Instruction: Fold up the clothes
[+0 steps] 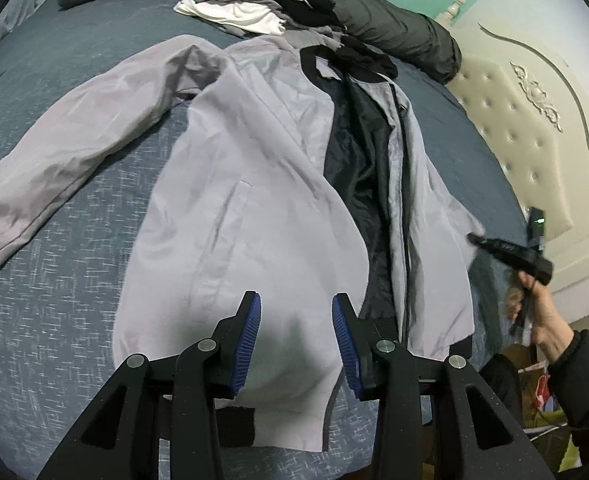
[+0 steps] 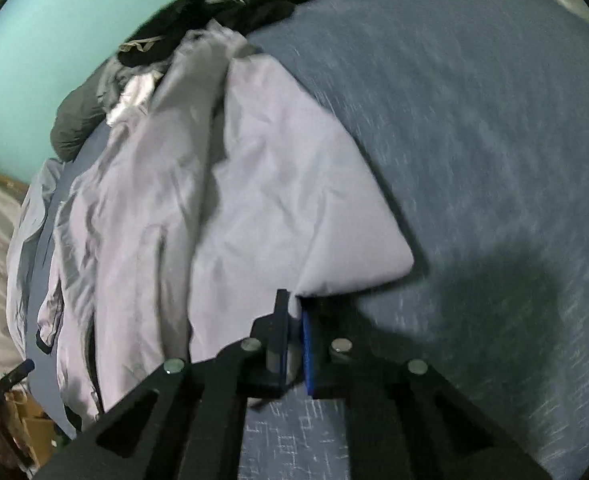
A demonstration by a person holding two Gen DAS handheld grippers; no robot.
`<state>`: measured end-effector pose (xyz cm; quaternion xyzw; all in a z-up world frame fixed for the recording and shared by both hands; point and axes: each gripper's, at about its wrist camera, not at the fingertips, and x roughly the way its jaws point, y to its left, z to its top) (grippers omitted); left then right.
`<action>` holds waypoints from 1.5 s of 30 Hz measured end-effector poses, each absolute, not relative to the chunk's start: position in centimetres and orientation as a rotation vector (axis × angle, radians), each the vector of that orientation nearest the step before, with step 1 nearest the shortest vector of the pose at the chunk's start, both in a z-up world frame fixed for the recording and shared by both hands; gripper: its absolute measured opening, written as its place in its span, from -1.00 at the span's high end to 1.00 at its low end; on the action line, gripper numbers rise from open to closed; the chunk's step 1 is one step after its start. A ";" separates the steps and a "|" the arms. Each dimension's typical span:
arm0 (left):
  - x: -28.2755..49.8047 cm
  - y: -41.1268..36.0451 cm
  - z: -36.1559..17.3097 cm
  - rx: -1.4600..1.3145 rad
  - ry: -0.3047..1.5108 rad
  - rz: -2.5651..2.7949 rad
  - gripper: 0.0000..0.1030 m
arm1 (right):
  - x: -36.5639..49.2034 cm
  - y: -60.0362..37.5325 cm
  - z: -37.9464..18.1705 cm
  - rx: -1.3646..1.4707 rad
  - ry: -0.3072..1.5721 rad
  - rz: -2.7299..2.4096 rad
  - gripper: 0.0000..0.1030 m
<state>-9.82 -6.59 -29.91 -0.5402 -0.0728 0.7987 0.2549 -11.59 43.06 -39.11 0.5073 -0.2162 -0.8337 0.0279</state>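
1. Left wrist view. The light grey jacket (image 1: 254, 168) lies face up on the blue bedspread (image 1: 54, 264), front open on its dark lining (image 1: 354, 168), one sleeve (image 1: 66, 152) spread out to the side. The left gripper (image 1: 296, 320) hovers over the hem with its jaws partly apart and nothing between the blue pads.
2. Left wrist view, surroundings. A pile of other clothes (image 1: 254, 4) sits beyond the collar; the cream headboard (image 1: 534, 120) bounds the bed on the far side. Bare bedspread surrounds the spread sleeve, leaving room to swing it inward.
3. Right wrist view. The right gripper (image 2: 292, 320) has its jaws closed narrowly on an edge of the jacket (image 2: 254, 200), just below a folded corner (image 2: 390, 256).
4. Right wrist view, method. The pinch appears shallow; the fold likely goes best by lifting low and carrying the edge across toward the zip line, keeping the cloth taut.
5. Right wrist view, room. Open bedspread (image 2: 474, 140) lies beside the corner, free for movement.
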 end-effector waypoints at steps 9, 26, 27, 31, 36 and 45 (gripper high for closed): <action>-10.4 -8.4 -29.1 -1.441 -0.245 2.204 0.21 | -11.9 48.8 -25.5 1.417 -0.121 -2.935 0.94; -10.3 -10.3 -28.4 -1.446 -0.244 2.238 0.16 | -11.8 58.8 -31.8 1.704 -0.370 -2.983 0.58; -10.4 -10.4 -28.6 -1.449 -0.251 2.239 0.15 | -10.8 60.6 -32.3 1.694 -0.478 -3.006 0.50; -10.9 -10.2 -29.0 -1.458 -0.277 2.232 0.15 | -7.7 65.3 -34.3 1.644 -0.838 -2.999 0.28; -11.1 -9.3 -29.0 -1.461 -0.261 2.230 0.14 | -6.9 66.6 -37.4 1.652 -1.058 -2.903 0.23; -11.4 -8.9 -28.7 -1.470 -0.238 2.238 0.14 | -10.2 62.4 -40.8 1.764 -0.950 -2.835 -0.19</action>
